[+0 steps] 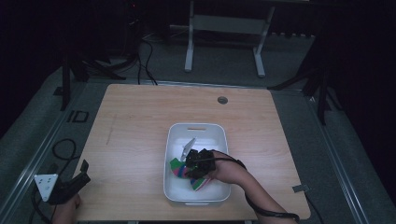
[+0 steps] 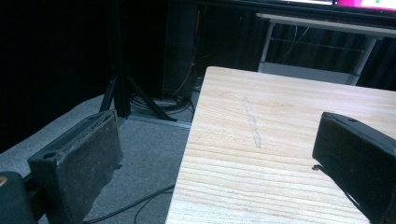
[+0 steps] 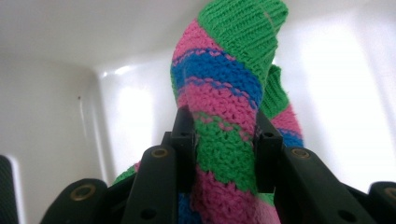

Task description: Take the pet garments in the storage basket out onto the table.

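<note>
The right gripper [image 1: 198,164] is working inside the white bin [image 1: 173,140] near the middle of the wooden table [image 1: 140,116]. Its jaws are pinching a fold of the striped knitted sock [image 3: 224,93], pink, green and blue, which is lying in the near half of the bin. The grasp is appearing secure, with cloth bunched between both pads. The left gripper [image 1: 77,179] is idling at the table's near left corner, jaws spread wide on nothing. Judgement: the pick-up step is in hand. The next move is calling for a straight lift clear of the bin wall, keeping the pinch firm so the loose cloth is not slipping
</note>
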A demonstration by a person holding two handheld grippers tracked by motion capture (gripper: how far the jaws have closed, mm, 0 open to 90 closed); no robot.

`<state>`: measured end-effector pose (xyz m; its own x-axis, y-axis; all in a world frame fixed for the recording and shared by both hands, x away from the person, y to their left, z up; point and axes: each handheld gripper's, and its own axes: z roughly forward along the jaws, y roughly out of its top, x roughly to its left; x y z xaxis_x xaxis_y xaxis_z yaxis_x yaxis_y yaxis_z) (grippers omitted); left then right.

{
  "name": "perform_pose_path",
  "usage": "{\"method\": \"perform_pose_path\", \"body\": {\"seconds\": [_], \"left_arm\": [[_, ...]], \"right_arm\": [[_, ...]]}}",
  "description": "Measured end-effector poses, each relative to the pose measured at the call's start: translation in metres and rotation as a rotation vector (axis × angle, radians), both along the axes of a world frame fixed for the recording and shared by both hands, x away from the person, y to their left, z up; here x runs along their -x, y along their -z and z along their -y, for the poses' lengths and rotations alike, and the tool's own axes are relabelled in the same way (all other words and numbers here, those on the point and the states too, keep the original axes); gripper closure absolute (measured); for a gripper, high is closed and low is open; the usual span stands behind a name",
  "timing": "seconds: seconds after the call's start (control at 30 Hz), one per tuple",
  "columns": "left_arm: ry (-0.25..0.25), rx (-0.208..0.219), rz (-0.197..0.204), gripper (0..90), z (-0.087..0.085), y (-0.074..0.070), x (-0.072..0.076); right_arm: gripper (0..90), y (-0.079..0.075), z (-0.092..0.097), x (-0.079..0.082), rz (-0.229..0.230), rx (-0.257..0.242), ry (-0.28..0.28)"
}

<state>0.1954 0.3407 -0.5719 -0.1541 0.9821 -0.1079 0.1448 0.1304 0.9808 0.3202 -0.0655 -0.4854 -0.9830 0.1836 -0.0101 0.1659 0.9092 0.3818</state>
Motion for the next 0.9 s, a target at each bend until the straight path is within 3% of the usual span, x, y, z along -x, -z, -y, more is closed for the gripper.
{"method": "perform_pose_path", "body": {"seconds": [0.5,0.73,0.9], "left_arm": [[0.001,0.001,-0.002,1.8,0.0,0.0,0.0],[0.003,0.0,-0.001,1.8,0.0,0.0,0.0],[0.004,0.0,-0.001,1.8,0.0,0.0,0.0]], "right_arm": [[68.9,-0.07,0.014,0.0,0.082,-0.167,0.012],[68.9,-0.088,0.017,-0.002,0.131,-0.206,0.029],[68.9,-0.095,0.021,-0.001,0.137,-0.23,0.029]]}}
